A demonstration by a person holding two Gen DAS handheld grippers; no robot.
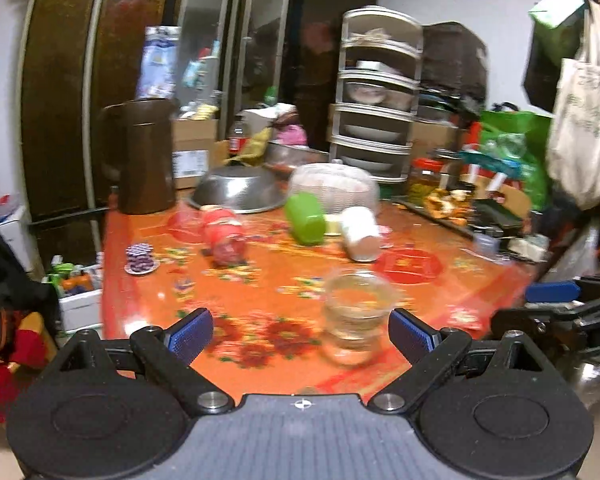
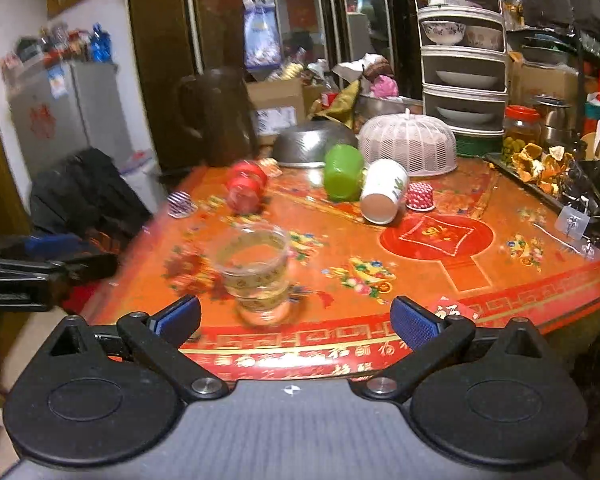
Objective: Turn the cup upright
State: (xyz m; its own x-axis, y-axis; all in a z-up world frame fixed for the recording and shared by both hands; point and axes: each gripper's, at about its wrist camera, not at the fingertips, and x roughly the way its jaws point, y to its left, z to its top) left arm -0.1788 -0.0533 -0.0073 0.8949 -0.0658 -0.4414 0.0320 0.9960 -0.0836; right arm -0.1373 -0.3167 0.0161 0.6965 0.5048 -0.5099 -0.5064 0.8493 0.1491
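Note:
A clear plastic cup [image 1: 356,316] [image 2: 258,272] stands mouth up near the front edge of the orange-red table [image 1: 260,288] [image 2: 440,280]. Behind it a red cup [image 1: 225,236] [image 2: 246,188], a green cup [image 1: 305,218] [image 2: 343,178] and a white paper cup [image 1: 362,238] [image 2: 384,192] lie on their sides. My left gripper [image 1: 302,334] is open and empty, just short of the clear cup. My right gripper [image 2: 296,322] is open and empty, also in front of the clear cup. The right gripper shows at the right edge of the left wrist view [image 1: 552,304].
A brown jug [image 1: 140,156], an upturned steel bowl [image 1: 238,192], a mesh food cover [image 2: 408,144] and a tiered dish rack [image 2: 464,48] stand at the back. Small cupcake liners [image 1: 141,258] [image 2: 420,196] sit on the table. A tray of peels [image 2: 540,168] lies at right.

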